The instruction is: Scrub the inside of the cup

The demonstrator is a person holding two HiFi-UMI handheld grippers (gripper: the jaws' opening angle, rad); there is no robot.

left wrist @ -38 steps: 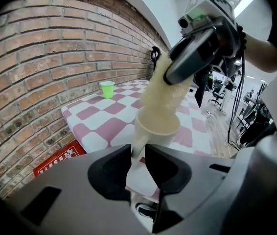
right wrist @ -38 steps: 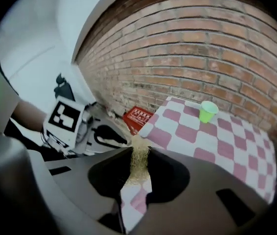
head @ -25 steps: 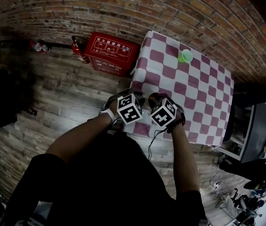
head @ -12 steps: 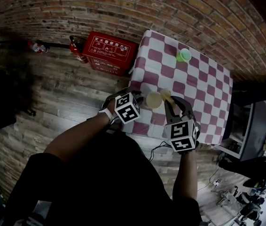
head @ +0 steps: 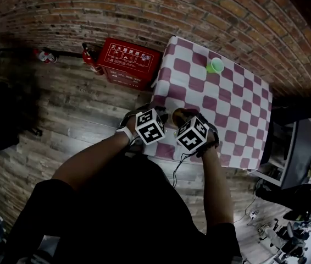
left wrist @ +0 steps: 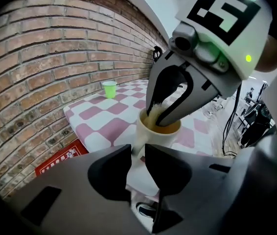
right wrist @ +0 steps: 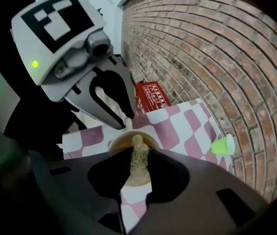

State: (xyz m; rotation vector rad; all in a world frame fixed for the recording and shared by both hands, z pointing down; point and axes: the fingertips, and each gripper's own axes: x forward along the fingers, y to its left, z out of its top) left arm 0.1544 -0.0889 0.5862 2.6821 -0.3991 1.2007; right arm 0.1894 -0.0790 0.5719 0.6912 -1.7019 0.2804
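Firmly, my left claw (left wrist: 137,153) is clenched on a white strip at the side of the cream cup (left wrist: 154,133), which looks like its handle, though my own jaws cover most of it. The cup stands upright, mouth up, long axis vertical, at the near edge of the checked tabletop (head: 227,103). I cannot tell whether its base rests there or hangs just above.

My right claw (right wrist: 139,156) is pinched on a straw-coloured fibrous scrubber (right wrist: 138,146). Its long axis runs out along my jaws and points down into the cup's mouth.

Far across the pink-and-white cloth a green cup (head: 216,65) lies on its side near the brick wall (head: 144,4). A red box (head: 129,61) and a fire extinguisher (head: 92,56) sit on the plank floor (head: 78,109) beside the tabletop.

From the head view my marker cubes hide nearly all of the cup. The left gripper view shows its brownish inside and my right jaws reaching in. Only the right gripper view shows the scrubber's fibres clearly.
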